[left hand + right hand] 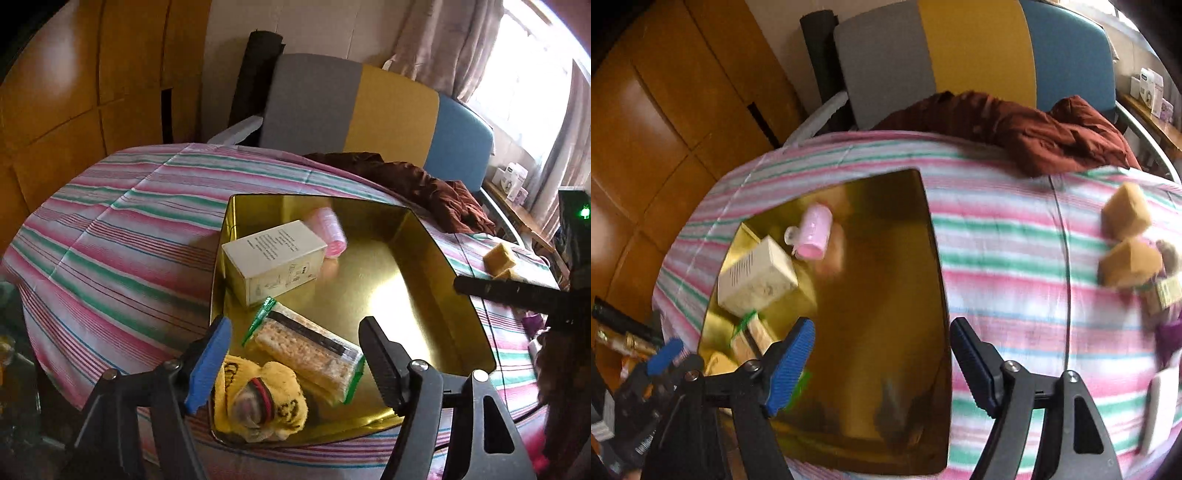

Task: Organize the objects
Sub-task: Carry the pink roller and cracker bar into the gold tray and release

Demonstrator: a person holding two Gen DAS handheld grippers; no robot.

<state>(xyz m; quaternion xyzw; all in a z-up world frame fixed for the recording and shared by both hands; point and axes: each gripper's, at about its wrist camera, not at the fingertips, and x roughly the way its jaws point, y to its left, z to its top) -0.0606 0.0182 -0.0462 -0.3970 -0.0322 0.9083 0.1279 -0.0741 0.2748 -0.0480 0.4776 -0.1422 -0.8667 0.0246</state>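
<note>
The shiny gold tray [424, 258] sits on the striped cloth [110, 240] in the middle of my left view. Inside it, toward the upper left, a white box [273, 260] lies on its side. A pink roller [332, 232] lies just behind the box, touching it or very close. Lower down, a clear bag of crackers [310, 350] with a green edge lies flat. Right by it, in the tray's near left corner, is a rolled yellow sock [258, 398].

My left gripper [295, 365] hangs over the sock and the crackers. Its two fingers are apart and nothing is pinched between them. The blue pad [208, 365] is just left of the sock.

My right gripper [882, 365] hangs over the bare gold floor of the tray at the bottom of my right view. Its fingers are apart too, and they hold nothing. The tray's right wall runs between them.

To the right of the tray, on the cloth, sit two tan sponge blocks [1126, 236], close together. A small yellow box [1167, 291] and something purple [1167, 336] are near them at the right edge, too blurry to name. A dark red cloth heap [1034, 129] lies at the far edge. Behind it is a chair back [354, 107] in grey, yellow and blue.
</note>
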